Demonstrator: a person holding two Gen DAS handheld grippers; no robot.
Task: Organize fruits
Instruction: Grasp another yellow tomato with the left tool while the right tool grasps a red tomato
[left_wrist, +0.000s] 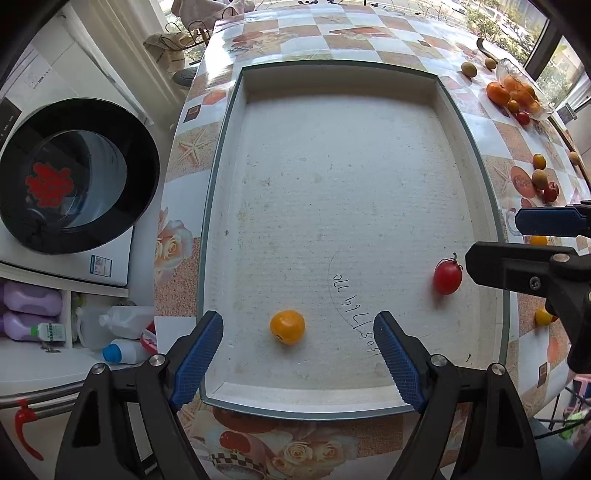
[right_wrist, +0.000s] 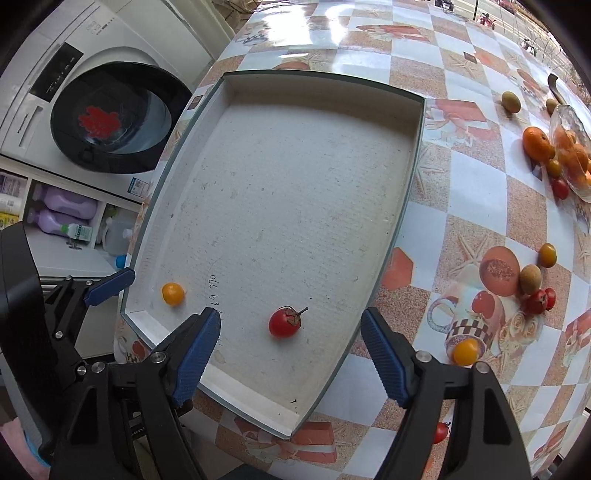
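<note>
**Patterned tablecloth, white tray, two tomatoes inside**

Checkered, flower-printed cloth covers the table, on which a shallow white tray is set. Inside the tray, a yellow tomato is seen between the widely spread fingers of the left gripper, untouched by either pad. A red tomato with its stem lies farther right in the tray, framed by the equally spread right gripper, nothing pinched. More fruit is scattered on the cloth right of the tray, including an orange beside a glass bowl. A washing machine is visible beyond the table's left edge.
</note>
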